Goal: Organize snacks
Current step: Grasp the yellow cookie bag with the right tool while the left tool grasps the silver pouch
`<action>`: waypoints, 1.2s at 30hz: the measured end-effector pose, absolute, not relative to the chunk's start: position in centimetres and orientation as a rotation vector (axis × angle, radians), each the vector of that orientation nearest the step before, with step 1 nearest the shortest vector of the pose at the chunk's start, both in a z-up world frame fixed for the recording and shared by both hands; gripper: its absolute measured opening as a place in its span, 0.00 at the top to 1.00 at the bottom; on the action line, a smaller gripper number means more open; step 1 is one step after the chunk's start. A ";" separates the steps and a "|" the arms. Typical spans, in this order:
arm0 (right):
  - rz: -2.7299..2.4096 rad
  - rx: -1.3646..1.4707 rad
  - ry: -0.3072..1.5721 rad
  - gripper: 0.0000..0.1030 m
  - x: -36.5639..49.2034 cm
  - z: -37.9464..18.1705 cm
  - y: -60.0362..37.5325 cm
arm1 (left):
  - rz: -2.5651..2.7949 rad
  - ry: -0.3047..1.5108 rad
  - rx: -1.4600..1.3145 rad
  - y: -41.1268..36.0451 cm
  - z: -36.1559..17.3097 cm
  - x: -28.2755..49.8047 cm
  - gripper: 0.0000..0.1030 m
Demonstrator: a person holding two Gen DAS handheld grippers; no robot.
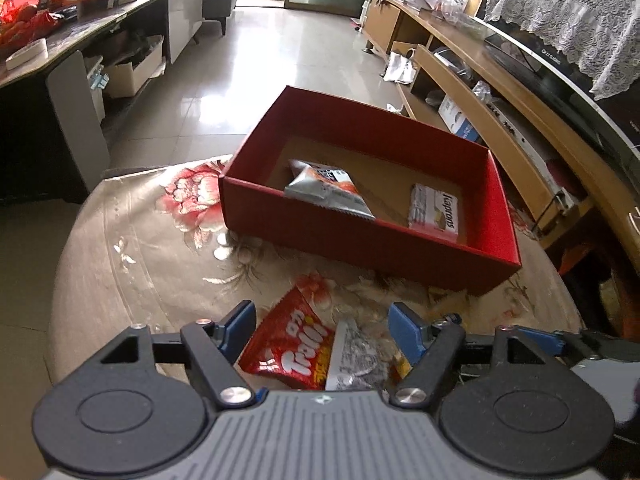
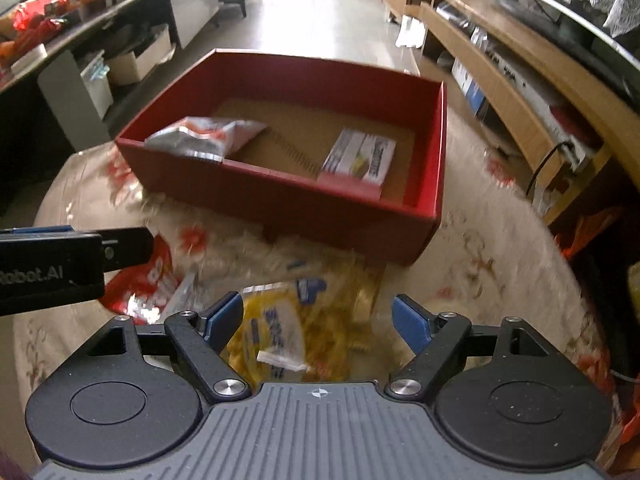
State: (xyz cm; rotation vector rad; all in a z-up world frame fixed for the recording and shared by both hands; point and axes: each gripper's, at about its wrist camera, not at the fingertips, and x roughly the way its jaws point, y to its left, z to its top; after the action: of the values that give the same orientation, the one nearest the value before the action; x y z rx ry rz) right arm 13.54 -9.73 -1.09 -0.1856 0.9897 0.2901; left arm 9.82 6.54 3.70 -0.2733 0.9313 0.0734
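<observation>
A red box (image 1: 352, 236) (image 2: 280, 196) sits on a round table with a floral cloth (image 1: 160, 232). Inside it lie a silver-and-orange snack bag (image 1: 328, 190) (image 2: 204, 136) and a white wafer pack (image 1: 436, 208) (image 2: 360, 158). In the left wrist view my left gripper (image 1: 322, 326) is open above a red Trolli bag (image 1: 292, 348) and a silver packet (image 1: 356, 356); its pads do not touch them. In the right wrist view my right gripper (image 2: 318, 322) is open over a yellow snack bag (image 2: 304, 332) lying on the cloth. The left gripper's body (image 2: 60, 268) shows at that view's left edge.
A wooden TV cabinet (image 1: 500, 92) runs along the right side. A dark counter (image 1: 60, 36) with packages stands at the left, with storage boxes (image 1: 128, 72) under it. Tiled floor (image 1: 288, 48) lies beyond the table. An orange bag (image 2: 588, 232) sits off the table's right edge.
</observation>
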 end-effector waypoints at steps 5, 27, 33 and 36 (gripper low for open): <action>0.316 -0.184 1.028 0.16 13.2 -2.0 -9.7 | 0.066 0.931 -0.293 6.8 3.8 9.5 0.28; 0.357 -0.169 1.120 0.27 13.9 -4.6 -9.5 | 0.057 0.964 -0.271 6.4 2.7 10.0 0.27; 0.329 -0.174 1.113 0.32 12.8 -4.0 -11.8 | 0.058 1.030 -0.251 5.3 0.7 10.4 0.27; 0.323 -0.170 1.104 0.37 12.0 -3.5 -12.8 | 0.046 1.057 -0.246 4.1 -0.3 10.8 0.27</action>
State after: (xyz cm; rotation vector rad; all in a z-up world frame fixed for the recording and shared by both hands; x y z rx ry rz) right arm 12.00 -12.82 -3.49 -0.1702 1.1040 0.3229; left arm 10.82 4.12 -0.30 -0.2458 1.0568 0.0464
